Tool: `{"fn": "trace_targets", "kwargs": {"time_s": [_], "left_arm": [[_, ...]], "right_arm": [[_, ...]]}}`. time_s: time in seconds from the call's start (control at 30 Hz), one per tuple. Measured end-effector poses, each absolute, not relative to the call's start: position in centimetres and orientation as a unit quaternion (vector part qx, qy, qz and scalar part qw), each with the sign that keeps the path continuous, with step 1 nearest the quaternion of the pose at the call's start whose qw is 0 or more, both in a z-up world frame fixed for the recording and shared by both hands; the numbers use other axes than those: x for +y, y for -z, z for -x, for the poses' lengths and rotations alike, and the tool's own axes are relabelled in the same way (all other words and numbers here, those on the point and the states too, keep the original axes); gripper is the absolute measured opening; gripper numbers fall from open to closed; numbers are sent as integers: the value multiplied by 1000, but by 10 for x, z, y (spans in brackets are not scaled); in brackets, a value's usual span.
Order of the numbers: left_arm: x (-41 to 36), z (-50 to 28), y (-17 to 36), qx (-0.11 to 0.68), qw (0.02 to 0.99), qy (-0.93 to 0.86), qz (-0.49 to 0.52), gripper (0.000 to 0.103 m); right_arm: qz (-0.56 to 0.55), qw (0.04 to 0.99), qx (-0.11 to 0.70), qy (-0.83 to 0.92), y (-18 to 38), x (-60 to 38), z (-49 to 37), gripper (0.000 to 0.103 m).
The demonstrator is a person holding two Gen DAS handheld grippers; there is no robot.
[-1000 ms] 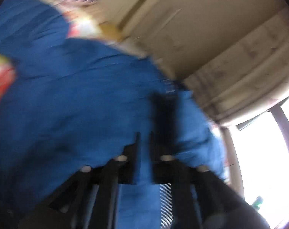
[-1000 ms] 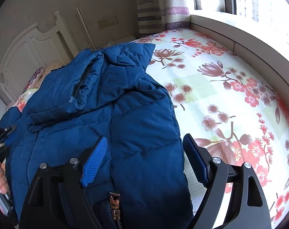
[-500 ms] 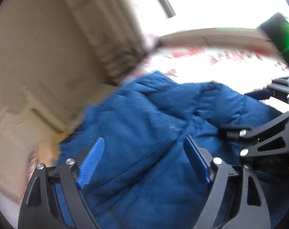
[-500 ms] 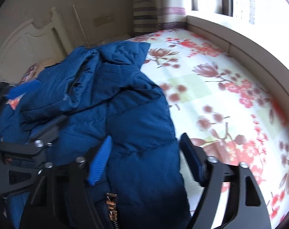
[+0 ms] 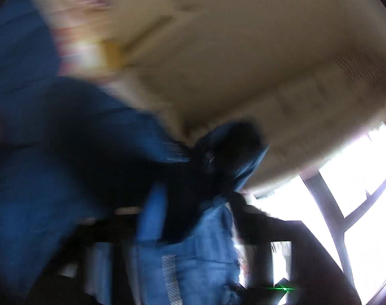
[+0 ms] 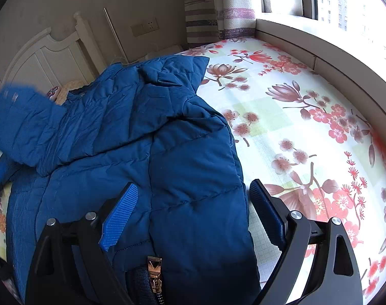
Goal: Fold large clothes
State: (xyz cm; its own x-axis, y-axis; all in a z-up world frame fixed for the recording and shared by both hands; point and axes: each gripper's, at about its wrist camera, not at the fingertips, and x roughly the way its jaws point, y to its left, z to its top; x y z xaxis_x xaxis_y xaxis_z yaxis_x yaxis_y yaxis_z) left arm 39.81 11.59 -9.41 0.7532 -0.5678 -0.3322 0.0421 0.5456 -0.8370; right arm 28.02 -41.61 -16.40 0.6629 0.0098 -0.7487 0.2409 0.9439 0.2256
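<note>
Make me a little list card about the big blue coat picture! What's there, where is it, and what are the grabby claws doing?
garment: blue puffer jacket
lying on: floral bedsheet
zipper pull: near the camera, at the jacket's edge
right gripper: open, jaws either side of the jacket's edge
left gripper: too blurred to tell
behind: white headboard, striped curtain

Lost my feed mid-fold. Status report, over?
Right gripper open, poised over blue jacket on floral bedsheet. Left gripper too blurred to call, blue fabric between its fingers. Nothing blocking the jacket.
</note>
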Motion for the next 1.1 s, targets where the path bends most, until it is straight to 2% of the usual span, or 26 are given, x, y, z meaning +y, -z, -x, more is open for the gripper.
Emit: {"fn": "trace_targets", "kwargs": {"time_s": [0.03, 0.17, 0.33, 0.4, 0.47, 0.5, 0.53, 0.67, 0.77, 0.8, 0.83, 0.9, 0.97, 1.03, 1.1], "left_arm": [[133, -395, 109, 308, 823, 158, 451, 92], [159, -397, 140, 319, 813, 148, 464, 91], [156, -430, 132, 330, 813, 148, 456, 92], [154, -423, 125, 349, 814, 126, 447, 89], [143, -415, 124, 356, 828, 104, 420, 57], [138, -422, 126, 375, 838, 83, 388, 10], [139, -418, 127, 383, 838, 83, 380, 2], [138, -394, 124, 372, 857, 81, 347, 2], [128, -380, 109, 381, 881, 45, 277, 13], [126, -373, 98, 362, 900, 0, 243, 35], [123, -368, 90, 347, 909, -13, 231, 70], [117, -361, 67, 286, 937, -34, 197, 100], [104, -358, 55, 260, 953, -36, 152, 101], [85, -370, 58, 295, 949, 1, 112, 101], [79, -390, 83, 352, 930, 22, 102, 99]], "right_arm": [[-155, 899, 406, 64, 164, -416, -280, 86], [-151, 898, 407, 67, 164, -414, -281, 87], [-148, 898, 408, 68, 164, -414, -281, 87], [-148, 898, 409, 68, 164, -414, -281, 87], [-146, 898, 409, 69, 164, -414, -281, 87], [-146, 898, 410, 69, 164, -413, -281, 87], [-145, 898, 410, 70, 164, -413, -281, 87], [-143, 898, 411, 70, 164, -412, -282, 87], [-139, 897, 413, 71, 163, -411, -282, 87], [-139, 897, 413, 71, 163, -411, -282, 87], [-140, 897, 413, 71, 163, -410, -282, 87], [-139, 897, 413, 72, 163, -410, -283, 87], [-137, 897, 414, 73, 163, -410, -283, 87], [-136, 897, 414, 73, 163, -410, -283, 87], [-135, 897, 415, 74, 163, -410, -284, 87]]}}
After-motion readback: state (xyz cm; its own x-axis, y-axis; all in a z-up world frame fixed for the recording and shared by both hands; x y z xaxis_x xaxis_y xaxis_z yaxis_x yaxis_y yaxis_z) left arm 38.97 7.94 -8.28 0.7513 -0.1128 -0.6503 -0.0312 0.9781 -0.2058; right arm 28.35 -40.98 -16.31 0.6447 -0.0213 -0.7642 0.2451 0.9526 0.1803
